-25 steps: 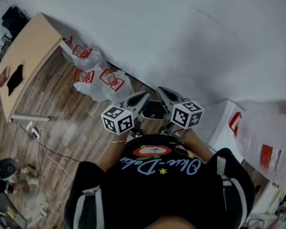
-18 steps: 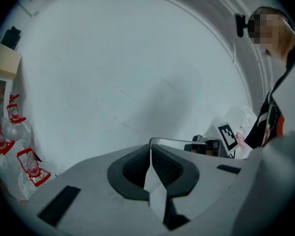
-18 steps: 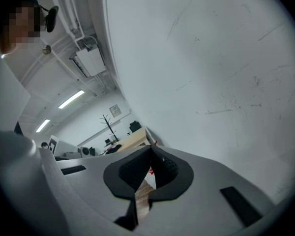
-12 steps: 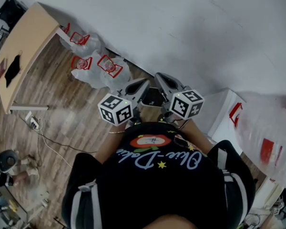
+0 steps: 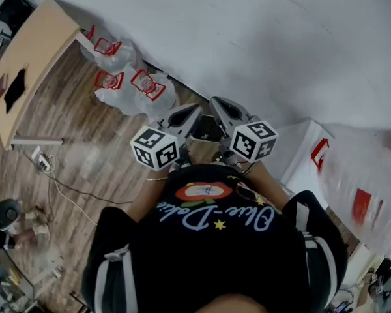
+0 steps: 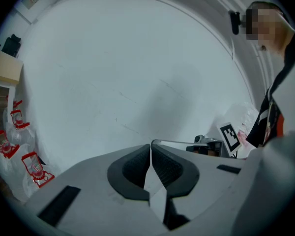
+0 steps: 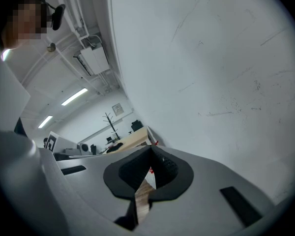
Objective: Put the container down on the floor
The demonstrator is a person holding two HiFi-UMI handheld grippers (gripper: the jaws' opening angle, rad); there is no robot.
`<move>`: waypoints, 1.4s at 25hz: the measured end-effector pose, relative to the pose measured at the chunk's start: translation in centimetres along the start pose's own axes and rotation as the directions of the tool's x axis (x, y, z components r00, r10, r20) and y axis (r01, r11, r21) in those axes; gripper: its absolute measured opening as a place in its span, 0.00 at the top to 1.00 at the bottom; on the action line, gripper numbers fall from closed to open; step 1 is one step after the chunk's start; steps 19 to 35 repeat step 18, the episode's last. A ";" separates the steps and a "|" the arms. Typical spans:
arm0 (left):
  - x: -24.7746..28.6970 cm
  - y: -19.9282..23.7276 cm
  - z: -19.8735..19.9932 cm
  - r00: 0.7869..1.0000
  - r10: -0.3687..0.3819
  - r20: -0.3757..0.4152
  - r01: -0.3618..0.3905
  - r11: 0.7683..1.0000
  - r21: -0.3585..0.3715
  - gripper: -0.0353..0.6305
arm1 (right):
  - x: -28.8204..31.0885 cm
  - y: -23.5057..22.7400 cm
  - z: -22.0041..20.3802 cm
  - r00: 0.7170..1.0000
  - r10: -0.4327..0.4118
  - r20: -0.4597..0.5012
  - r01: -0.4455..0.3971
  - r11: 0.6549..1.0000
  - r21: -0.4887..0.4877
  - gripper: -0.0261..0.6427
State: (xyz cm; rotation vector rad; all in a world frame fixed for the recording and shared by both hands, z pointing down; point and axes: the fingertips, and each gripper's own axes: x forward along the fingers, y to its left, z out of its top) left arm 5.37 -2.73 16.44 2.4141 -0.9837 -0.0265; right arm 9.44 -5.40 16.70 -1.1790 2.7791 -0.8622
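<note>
Between the left gripper's (image 6: 150,147) pads there is nothing; they are pressed flat together. The right gripper's (image 7: 151,150) pads meet the same way. In the head view the container (image 5: 206,129), dark with a pale rim, sits between the two grippers' tips, beside each jaw pair rather than inside either, well above the wooden floor (image 5: 85,155). Whether the tips touch it I cannot tell. Beyond is a white wall (image 5: 280,44), with plastic bags (image 5: 133,91) at its foot on the left and a white box (image 5: 300,165) on the right.

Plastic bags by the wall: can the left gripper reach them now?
Probably not yet: the left gripper is shut at chest height, the plastic bags lie on the floor below. Nothing blocks the way down.
</note>
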 end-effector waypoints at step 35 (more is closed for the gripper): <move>-0.5 -0.2 0.4 0.999 0.029 0.023 -0.030 0.999 0.030 0.93 | -0.8 0.1 0.2 1.000 -0.008 0.006 0.008 0.999 -0.035 0.96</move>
